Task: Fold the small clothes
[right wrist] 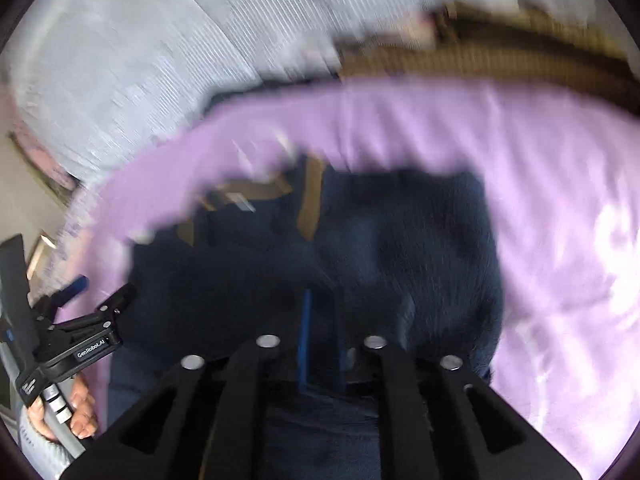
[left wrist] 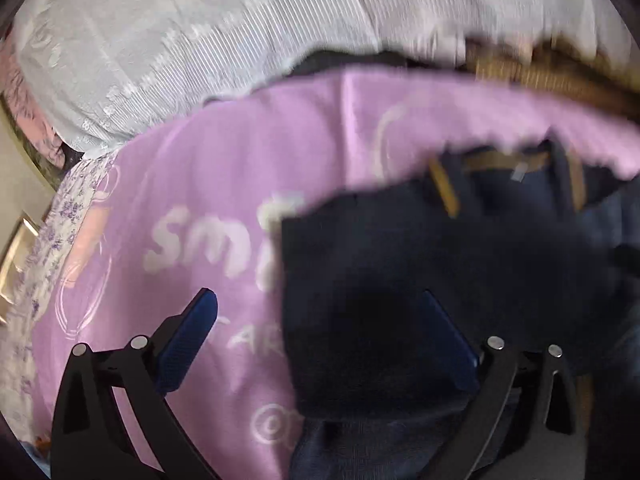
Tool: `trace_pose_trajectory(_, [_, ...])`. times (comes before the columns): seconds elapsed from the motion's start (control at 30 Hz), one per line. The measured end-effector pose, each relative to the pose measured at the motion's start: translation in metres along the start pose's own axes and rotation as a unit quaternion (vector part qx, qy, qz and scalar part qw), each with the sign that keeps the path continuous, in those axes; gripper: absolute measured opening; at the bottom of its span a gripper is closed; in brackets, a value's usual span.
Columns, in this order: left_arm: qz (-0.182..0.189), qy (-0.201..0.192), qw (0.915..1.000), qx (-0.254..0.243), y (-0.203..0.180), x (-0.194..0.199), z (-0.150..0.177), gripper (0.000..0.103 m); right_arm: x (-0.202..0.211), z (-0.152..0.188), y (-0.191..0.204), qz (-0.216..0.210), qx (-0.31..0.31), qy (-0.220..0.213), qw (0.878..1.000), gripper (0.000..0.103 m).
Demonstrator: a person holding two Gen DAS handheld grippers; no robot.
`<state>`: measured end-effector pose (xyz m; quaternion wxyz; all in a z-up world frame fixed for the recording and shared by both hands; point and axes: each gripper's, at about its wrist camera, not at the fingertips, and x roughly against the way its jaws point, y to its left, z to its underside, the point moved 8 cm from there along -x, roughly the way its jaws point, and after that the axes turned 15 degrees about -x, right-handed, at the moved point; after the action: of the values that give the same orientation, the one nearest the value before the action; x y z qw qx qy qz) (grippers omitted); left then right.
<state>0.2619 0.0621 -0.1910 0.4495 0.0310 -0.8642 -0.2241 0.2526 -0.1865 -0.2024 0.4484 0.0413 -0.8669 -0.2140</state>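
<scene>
**Navy garment on lilac sheet, both grippers over it**

While both frames are motion-blurred, the main items read clearly enough.

Left wrist view: the left gripper [left wrist: 320,336] stands with its jaws spread wide, nothing pinched. Its blue-padded left finger hangs over the lilac printed sheet [left wrist: 192,208]; the right finger lies against or just over the navy garment [left wrist: 420,264], contact not resolvable through the blur. The garment lies on the sheet, right of centre, with tan-brown trim strips [left wrist: 444,188] and a small pale label [left wrist: 520,172] near its far edge. White lettering on the sheet is partly covered by the garment's left edge. Beyond the sheet: a white ribbed fabric [left wrist: 180,48], a floral-print cloth [left wrist: 68,216] at the left margin, and a brown woven item [left wrist: 552,72] at upper right, too blurred to identify.

Right wrist view: the right gripper [right wrist: 322,340] has its jaws nearly closed, with dark navy cloth between the blue pads; it appears to be pinching a fold of the navy garment, which spreads ahead of it across the centre of the lilac sheet. At lower left, the left gripper is seen from the side, jaws apart, its handle gripped by a person's hand [right wrist: 60,412]. White ribbed fabric fills the upper left; the brown woven item runs along the upper right.
</scene>
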Motion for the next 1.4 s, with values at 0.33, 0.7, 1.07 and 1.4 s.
trace_pose_trajectory(0.33, [0.077, -0.047, 0.9947, 0.049, -0.008, 0.068, 0.066, 0.098, 0.069, 0.044, -0.013, -0.014, 0.016, -0.05, 0.999, 0.024])
trace_pose_trajectory(0.7, [0.109, -0.016, 0.9902, 0.086, -0.022, 0.092, 0.144, 0.098, 0.1, 0.127, -0.019, 0.013, 0.075, -0.05, 0.996, 0.034])
trace_pose_trajectory(1.07, [0.13, -0.015, 0.9895, 0.061, -0.055, 0.128, 0.193, 0.098, 0.128, 0.209, -0.032, 0.02, 0.107, -0.044, 0.993, 0.039])
trace_pose_trajectory(1.4, [0.137, -0.086, 0.9818, 0.1, -0.022, 0.185, 0.208, 0.098, 0.18, 0.189, -0.051, 0.007, 0.055, -0.102, 0.993, 0.04])
